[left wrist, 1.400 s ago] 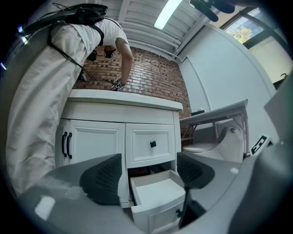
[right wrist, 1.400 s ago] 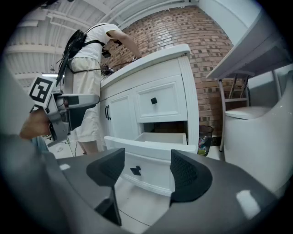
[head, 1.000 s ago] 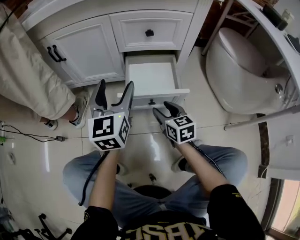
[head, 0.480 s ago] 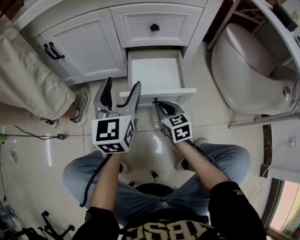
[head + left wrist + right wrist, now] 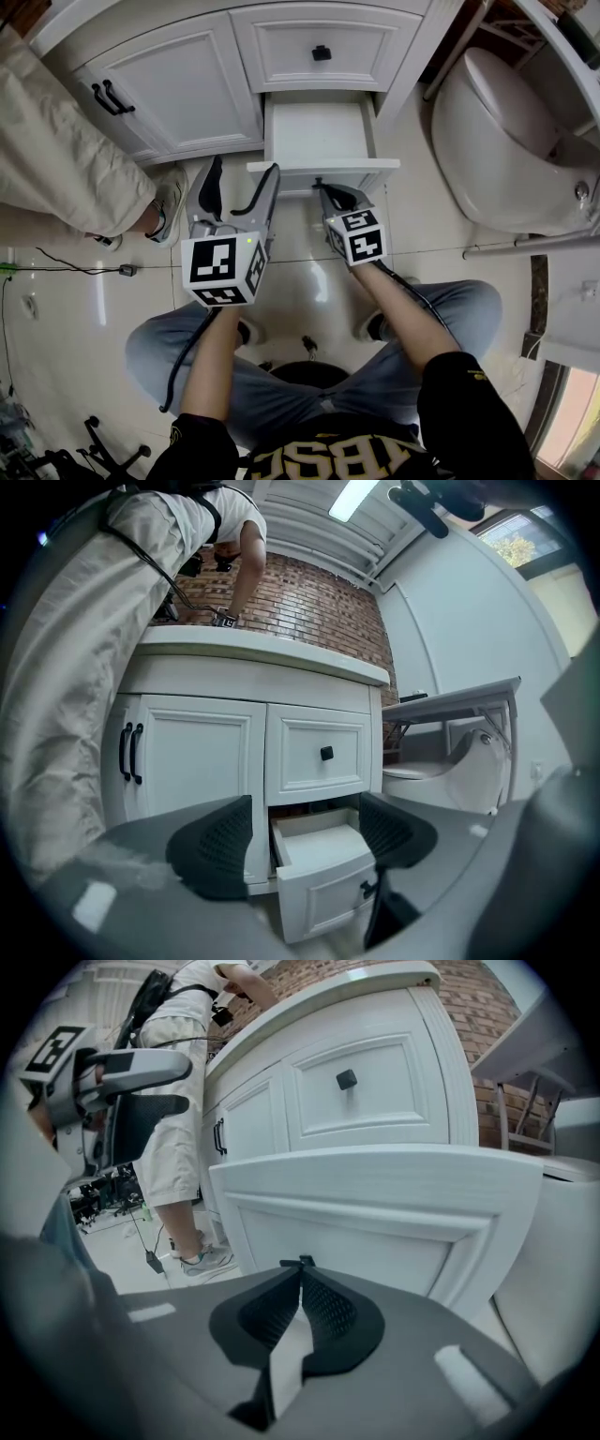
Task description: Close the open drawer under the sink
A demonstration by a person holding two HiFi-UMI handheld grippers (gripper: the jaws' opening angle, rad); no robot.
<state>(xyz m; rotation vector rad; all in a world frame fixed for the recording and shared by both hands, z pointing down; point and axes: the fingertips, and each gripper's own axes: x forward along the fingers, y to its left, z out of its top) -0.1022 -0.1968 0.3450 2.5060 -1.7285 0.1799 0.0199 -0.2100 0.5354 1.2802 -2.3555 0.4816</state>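
Observation:
The white drawer (image 5: 319, 131) under the sink stands pulled out of the vanity, its front panel (image 5: 323, 169) facing me. My right gripper (image 5: 323, 190) is at that panel's middle, its jaws closing until the pads meet. In the right gripper view the shut tips (image 5: 301, 1265) sit against the drawer front (image 5: 394, 1222), with nothing seen between them; the knob is hidden there. My left gripper (image 5: 242, 173) hovers open just left of the drawer's front corner, holding nothing. The left gripper view shows the drawer (image 5: 323, 874) and its black knob (image 5: 367, 889) between the spread fingers.
A person in beige trousers (image 5: 66, 150) stands at the left by the cabinet door (image 5: 178, 94), shoe (image 5: 169, 202) near my left gripper. A toilet (image 5: 506, 141) is close on the right. A shut upper drawer (image 5: 319, 47) sits above. A cable (image 5: 84, 270) lies on the tiles.
My right gripper moved forward to the drawer front and its jaws went from open to shut. The left gripper stayed about where it was, still open.

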